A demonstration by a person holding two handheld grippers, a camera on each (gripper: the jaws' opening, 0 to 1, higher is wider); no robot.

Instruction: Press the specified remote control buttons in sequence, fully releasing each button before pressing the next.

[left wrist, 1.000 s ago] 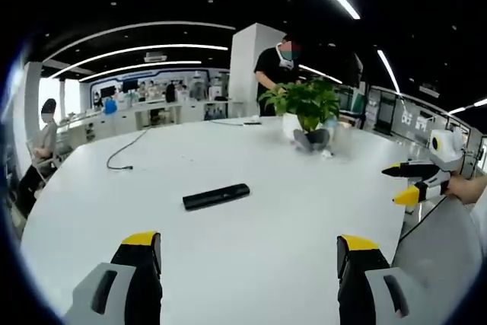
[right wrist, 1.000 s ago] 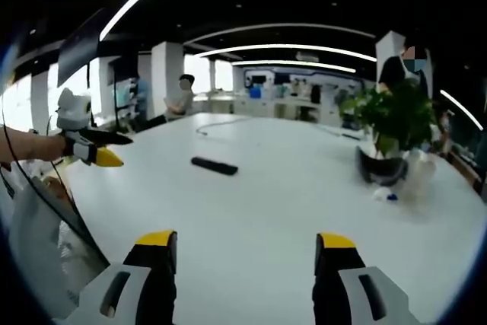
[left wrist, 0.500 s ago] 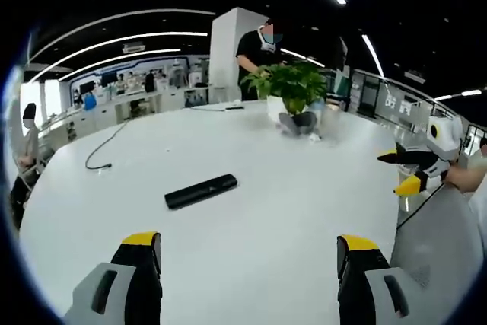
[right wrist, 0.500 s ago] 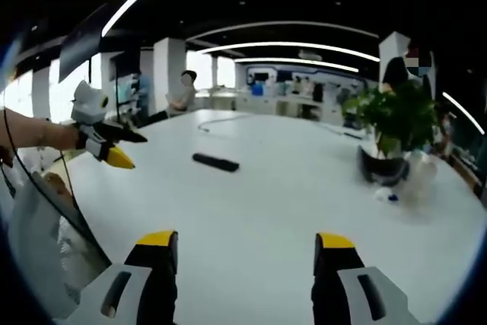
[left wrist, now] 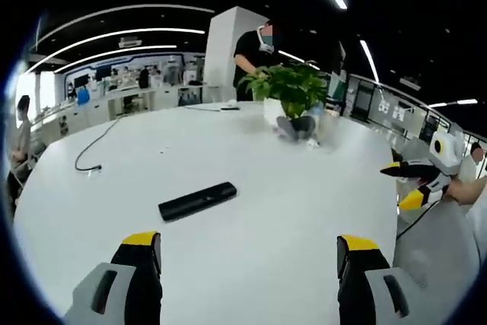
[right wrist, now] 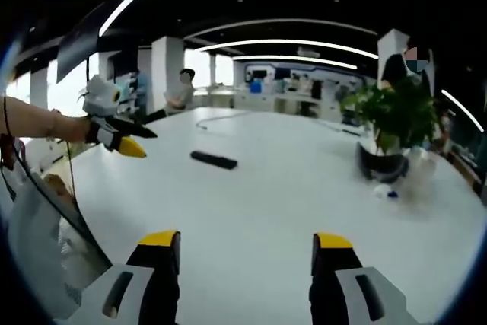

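2 grippers hover above the white table (left wrist: 251, 256), each with jaws spread wide and nothing held. In the left gripper view, the left gripper (left wrist: 249, 253) sits low, and the black remote control (left wrist: 198, 200) lies flat on the table toward 11 o'clock, its long axis running from 8 o'clock to 2 o'clock. The right gripper (left wrist: 405, 183) enters at 3 o'clock. In the right gripper view, the right gripper (right wrist: 245, 249) faces the remote (right wrist: 214, 160) at 11 o'clock; the left gripper (right wrist: 138, 141) is at 9 o'clock. A potted plant (left wrist: 293, 97) stands farther back.
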